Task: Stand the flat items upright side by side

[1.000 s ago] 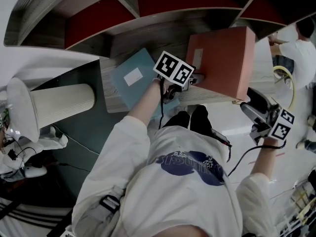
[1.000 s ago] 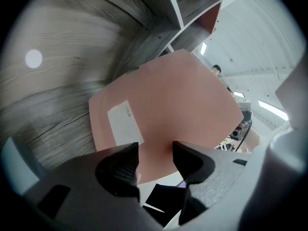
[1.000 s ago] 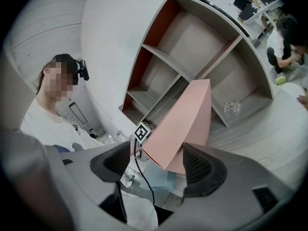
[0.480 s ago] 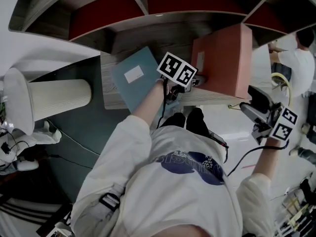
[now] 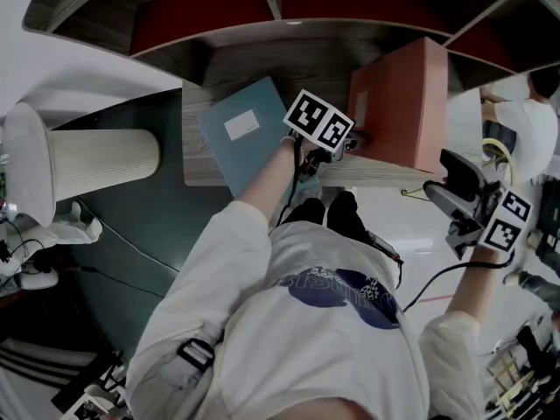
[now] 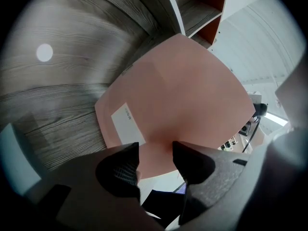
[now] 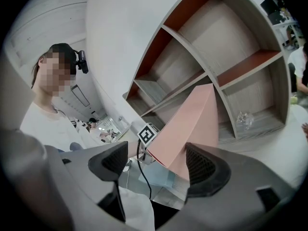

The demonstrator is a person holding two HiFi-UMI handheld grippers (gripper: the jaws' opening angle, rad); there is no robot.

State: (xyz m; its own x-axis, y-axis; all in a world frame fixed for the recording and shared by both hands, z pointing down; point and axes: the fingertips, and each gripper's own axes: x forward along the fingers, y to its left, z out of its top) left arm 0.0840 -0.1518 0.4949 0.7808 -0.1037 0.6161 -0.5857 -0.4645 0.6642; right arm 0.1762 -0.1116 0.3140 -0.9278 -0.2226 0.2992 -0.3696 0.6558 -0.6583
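Note:
A salmon-pink book is tilted up on the wooden shelf board, its far side near a divider. My left gripper is shut on its near edge; the left gripper view shows that edge of the pink book running in between the jaws of the left gripper. A teal book with a white label lies flat to the left. My right gripper hangs off the shelf's right front, apart from both books. Its jaws are opening, with nothing between them; the pink book shows far beyond.
Shelf compartments with red back panels and slanted dividers rise behind the board. A white ribbed cylinder lies left of the shelf. A person in white sits at the far right. Cables trail on the floor.
The pink book has tipped up steeper, its face looking narrower than before, with the left gripper still at its near edge. The right gripper has stayed off to the right.

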